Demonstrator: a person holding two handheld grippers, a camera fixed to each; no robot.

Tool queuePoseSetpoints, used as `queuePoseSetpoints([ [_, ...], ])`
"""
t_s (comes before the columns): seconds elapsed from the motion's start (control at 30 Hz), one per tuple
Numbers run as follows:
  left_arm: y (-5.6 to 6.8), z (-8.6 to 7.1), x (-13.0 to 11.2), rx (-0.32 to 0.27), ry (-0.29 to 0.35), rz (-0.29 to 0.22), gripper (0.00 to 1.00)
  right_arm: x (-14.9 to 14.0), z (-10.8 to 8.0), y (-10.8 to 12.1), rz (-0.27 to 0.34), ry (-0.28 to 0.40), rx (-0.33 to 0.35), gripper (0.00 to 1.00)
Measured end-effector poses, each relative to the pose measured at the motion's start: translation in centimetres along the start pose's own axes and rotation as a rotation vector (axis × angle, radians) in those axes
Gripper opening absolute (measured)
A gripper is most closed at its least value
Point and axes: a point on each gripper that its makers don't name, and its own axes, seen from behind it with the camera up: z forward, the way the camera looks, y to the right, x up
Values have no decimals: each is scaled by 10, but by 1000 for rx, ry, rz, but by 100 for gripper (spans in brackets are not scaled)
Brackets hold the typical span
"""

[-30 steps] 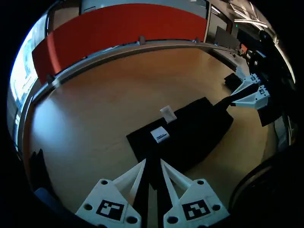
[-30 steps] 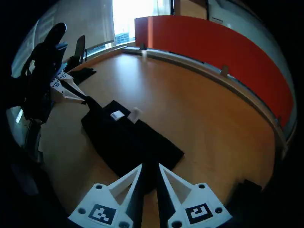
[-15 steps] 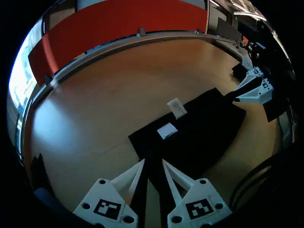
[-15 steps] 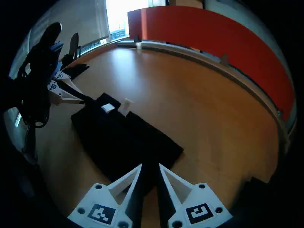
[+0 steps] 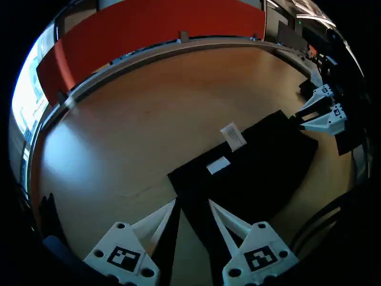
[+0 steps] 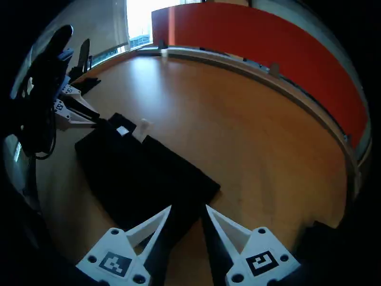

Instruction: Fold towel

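Left claw [image 5: 191, 205]: fingers spread, a clear gap between the tips. The near corner of the black towel [image 5: 257, 167] lies in that gap. I cannot tell whether either pad touches the cloth, since the dark pads merge with the dark fabric.

Right claw [image 6: 187, 209]: fingers likewise spread, with the opposite end corner of the towel lying between the tips. Contact cannot be made out here either.

In the left gripper view the right claw sits far off at the towel's far end, tips at the cloth's edge. In the right gripper view the left claw appears the same way at the other end, held by a dark-sleeved arm [image 6: 40, 86].

Towel: lies flat on the wooden bench [image 5: 143, 119] as a long dark rectangle running between the two claws. It looks like one smooth layer, but any fold line is too dark to confirm.

White tag [image 5: 233, 136]: sticks out from the towel's long edge, partly over bare wood. A second white label [image 5: 218, 165] lies on the cloth just beside it, nearer the left claw.

Surroundings: a red partition [image 5: 157, 28] stands along the bench's far edge, with a bright window [image 6: 143, 19] beyond its end. A small dark item [image 6: 88, 83] rests on the bench beyond the left claw, apart from the towel.
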Motion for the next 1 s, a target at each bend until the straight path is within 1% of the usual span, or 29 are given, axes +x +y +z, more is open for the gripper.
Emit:
queuePoseSetpoints([
  [0.1, -3, 2, 2, 10, 2, 11, 45, 1, 2, 6, -2, -2, -18, 44],
  [0.17, -6, 3, 4, 21, 4, 22, 52, 2, 2, 9, -2, 1, -25, 45],
  [0.2, -8, 3, 5, 27, 5, 27, 56, 4, 2, 10, -2, 2, -31, 47],
  [0.27, -11, 3, 7, 38, 8, 33, 68, 6, 2, 14, -3, 6, -45, 53],
  [0.3, -13, 3, 8, 43, 9, 35, 71, 7, 2, 17, -3, 8, -52, 58],
  [0.33, -14, 3, 9, 46, 10, 36, 74, 7, 2, 18, -4, 8, -58, 60],
  [0.4, -16, 3, 10, 53, 11, 36, 80, 9, 2, 21, -5, 9, -69, 63],
  [0.47, -19, 2, 10, 62, 12, 35, 92, 11, 2, 23, -6, 12, -76, 65],
  [0.53, -23, 1, 11, 73, 14, 35, 95, 13, 2, 26, -4, 14, -86, 66],
  [0.77, -35, -4, 16, 105, 30, 31, 95, 18, 1, 34, 9, 18, -116, 68],
  [0.83, -36, -6, 17, 108, 33, 30, 95, 19, 0, 34, 12, 23, -118, 71],
  [0.87, -37, -7, 17, 108, 34, 29, 95, 20, 0, 34, 13, 25, -118, 75],
  [0.9, -37, -8, 17, 109, 35, 27, 95, 20, -1, 34, 14, 28, -119, 82],
  [0.97, -38, -9, 17, 109, 37, 24, 95, 20, -4, 33, 14, 33, -120, 91],
  [1.0, -38, -11, 16, 109, 38, 21, 95, 20, -5, 33, 15, 35, -120, 93],
])
